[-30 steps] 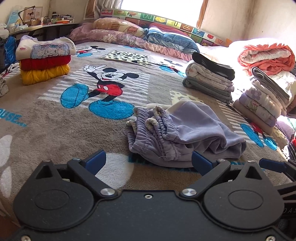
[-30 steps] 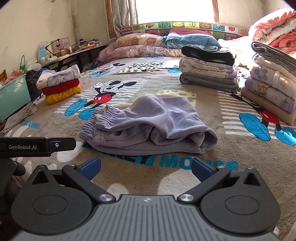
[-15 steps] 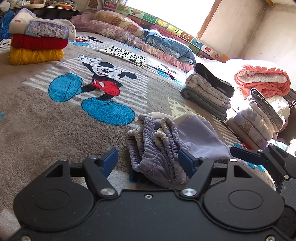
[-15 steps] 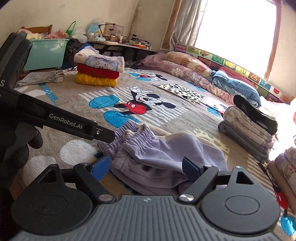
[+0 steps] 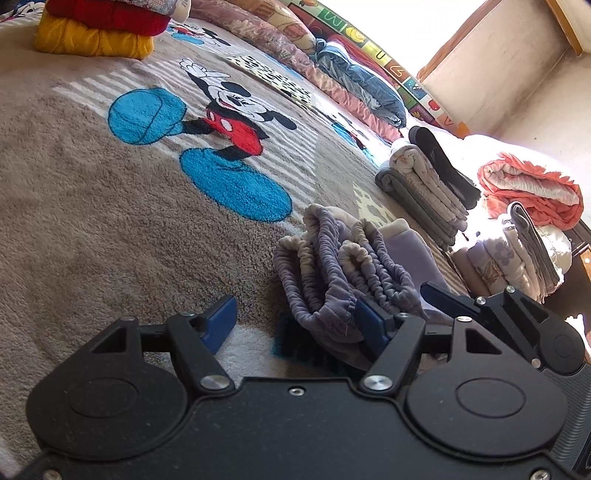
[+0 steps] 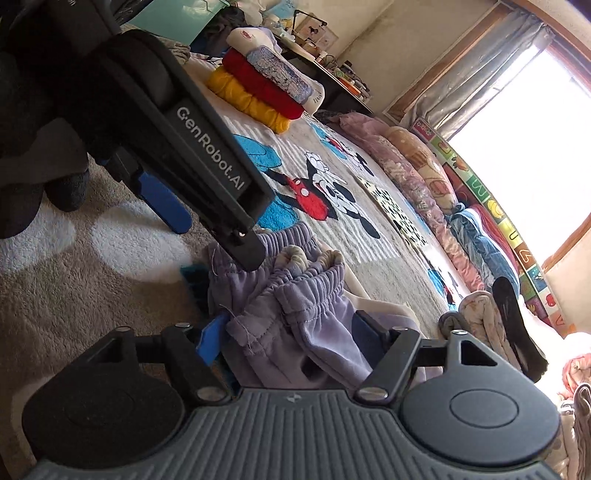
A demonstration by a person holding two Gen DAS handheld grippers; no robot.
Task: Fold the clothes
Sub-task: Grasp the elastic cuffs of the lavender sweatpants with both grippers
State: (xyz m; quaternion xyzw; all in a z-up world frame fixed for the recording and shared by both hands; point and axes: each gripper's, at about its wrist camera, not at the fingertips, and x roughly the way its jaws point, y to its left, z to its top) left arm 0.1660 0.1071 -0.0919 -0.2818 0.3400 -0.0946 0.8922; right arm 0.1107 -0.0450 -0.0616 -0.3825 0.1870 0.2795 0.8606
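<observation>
Left wrist view: low over blanket [image 5: 92, 229], tilted, facing along bed toward pillows [image 5: 354, 70] at 1 o'clock; pants [image 5: 332, 266] very near, at 6 o'clock.
Right wrist view: low too, rolled harder, facing window [image 6: 528, 122] at 2 o'clock; pants [image 6: 295, 325] nearly under lens.
Shared: pants, blanket, yellow-red stack [image 6: 258, 92], pillows; each view catches other gripper.

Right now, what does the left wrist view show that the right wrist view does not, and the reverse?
Only the left wrist view shows the coral blanket and the right gripper beside the trousers. Only the right wrist view shows the curtain, the cluttered desk and the left gripper's branded body. Both show the purple trousers at the open fingers, the Mickey blanket and the yellow-and-red folded stack.
</observation>
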